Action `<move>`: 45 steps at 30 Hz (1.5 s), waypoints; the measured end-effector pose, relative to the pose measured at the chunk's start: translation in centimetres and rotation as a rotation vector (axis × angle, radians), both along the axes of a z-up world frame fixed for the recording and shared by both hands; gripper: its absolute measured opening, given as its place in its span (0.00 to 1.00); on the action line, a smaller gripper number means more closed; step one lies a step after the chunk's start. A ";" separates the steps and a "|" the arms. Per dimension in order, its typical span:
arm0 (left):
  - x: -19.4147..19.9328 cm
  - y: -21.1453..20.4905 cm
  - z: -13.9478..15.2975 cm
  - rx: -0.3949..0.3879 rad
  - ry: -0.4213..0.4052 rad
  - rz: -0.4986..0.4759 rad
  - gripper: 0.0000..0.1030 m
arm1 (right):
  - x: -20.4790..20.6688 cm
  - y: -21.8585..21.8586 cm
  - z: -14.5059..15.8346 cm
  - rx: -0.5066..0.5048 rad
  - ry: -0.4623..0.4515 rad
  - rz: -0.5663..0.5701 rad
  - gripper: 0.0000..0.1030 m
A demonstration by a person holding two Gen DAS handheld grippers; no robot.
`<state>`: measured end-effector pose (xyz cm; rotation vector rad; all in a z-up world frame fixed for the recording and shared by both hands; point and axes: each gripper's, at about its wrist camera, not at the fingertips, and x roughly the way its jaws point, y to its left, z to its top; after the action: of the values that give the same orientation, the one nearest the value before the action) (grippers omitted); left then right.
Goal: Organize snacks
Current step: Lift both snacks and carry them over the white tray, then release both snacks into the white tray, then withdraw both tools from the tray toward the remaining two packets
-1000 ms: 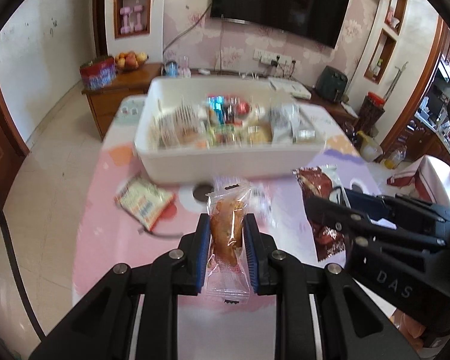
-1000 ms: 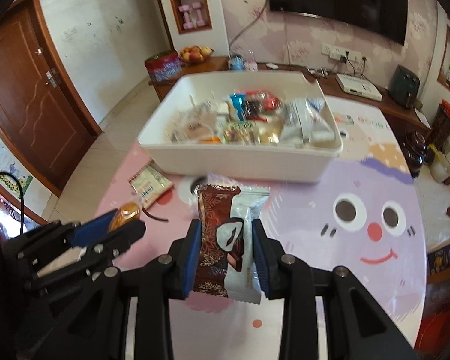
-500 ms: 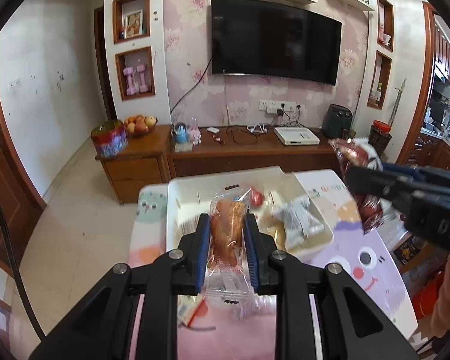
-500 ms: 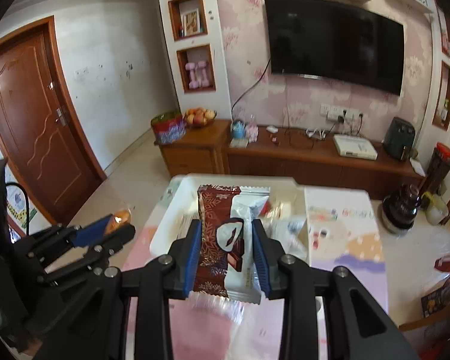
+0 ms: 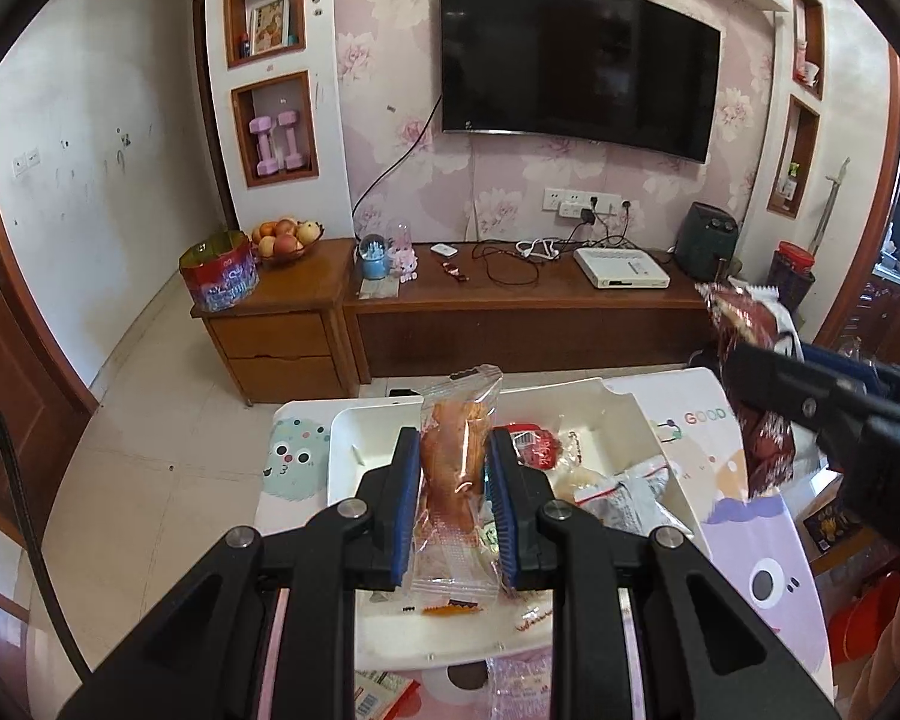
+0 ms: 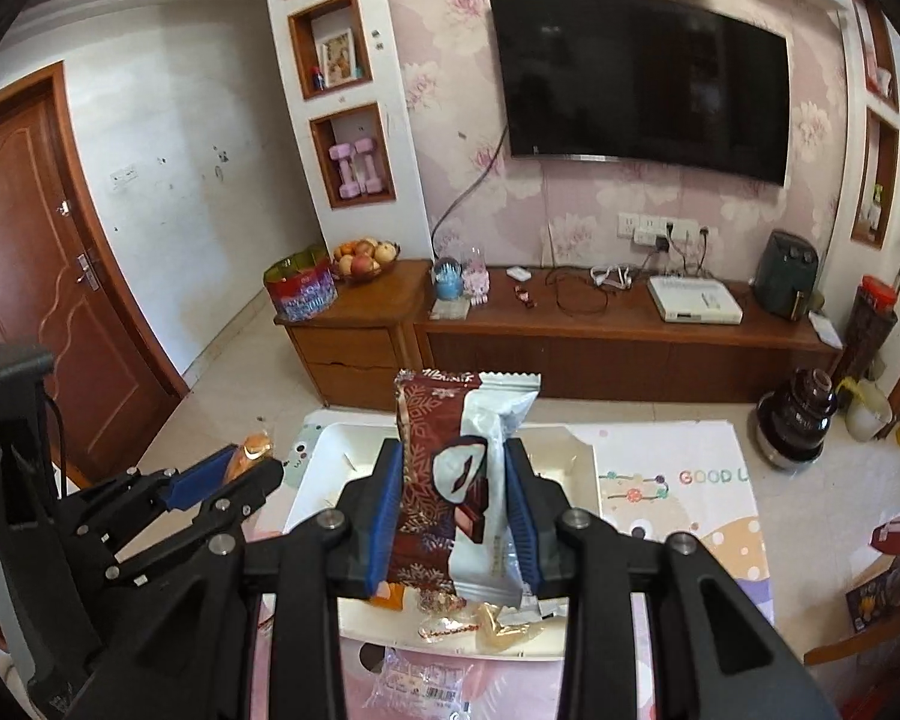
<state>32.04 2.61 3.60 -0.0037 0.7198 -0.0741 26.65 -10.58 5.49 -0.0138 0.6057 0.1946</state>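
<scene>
1. Left gripper (image 5: 455, 498): blue-padded jaws pinching a clear-wrapped orange pastry (image 5: 457, 462); the packet stands upright between the pads, its crimped top above the jaw tips. Held in the air above the white bin.
2. Right gripper (image 6: 453, 510): blue-padded jaws pinching a brown-and-white chocolate bar packet (image 6: 450, 480), upright, its sealed top edge well above the pads. Also held above the white bin.
3. White bin (image 5: 624, 414): rectangular, open-topped, on the pink cartoon-print table (image 5: 768, 576). Landmark for the entries below.
4. Contents of the bin: a red packet (image 5: 531, 447) near the far wall and a grey-white packet (image 5: 630, 489) toward the right side, among other wrapped snacks too jumbled to tell apart.
5. Loose clear packet (image 6: 423, 681): on the table just in front of the bin's near wall.
6. Red-edged packet (image 5: 384, 693): on the table in front of the bin, toward its left corner, partly cut off by the frame edge.
7. Wooden media cabinet (image 6: 600, 336): on the floor beyond the bin, against the floral wall.
8. Fruit bowl (image 6: 363, 258): on the cabinet's left end, beyond the bin.
9. Television (image 6: 642, 78): wall-mounted above the cabinet, far behind the bin.
</scene>
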 end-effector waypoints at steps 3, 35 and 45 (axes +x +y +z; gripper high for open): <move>1.3 -0.2 -1.1 0.005 0.023 -0.003 0.20 | 1.3 0.0 -1.3 -0.003 0.028 -0.003 0.32; 5.8 0.2 -10.9 0.003 0.217 0.057 0.87 | 6.8 -1.4 -10.6 0.003 0.307 -0.072 0.48; 4.2 0.2 -10.2 -0.008 0.218 0.047 0.87 | 5.3 -1.2 -10.2 -0.003 0.296 -0.058 0.48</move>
<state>36.24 2.76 -6.58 -0.0368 0.9373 -0.0314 31.93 -11.74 -4.75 0.0298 0.9009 0.1401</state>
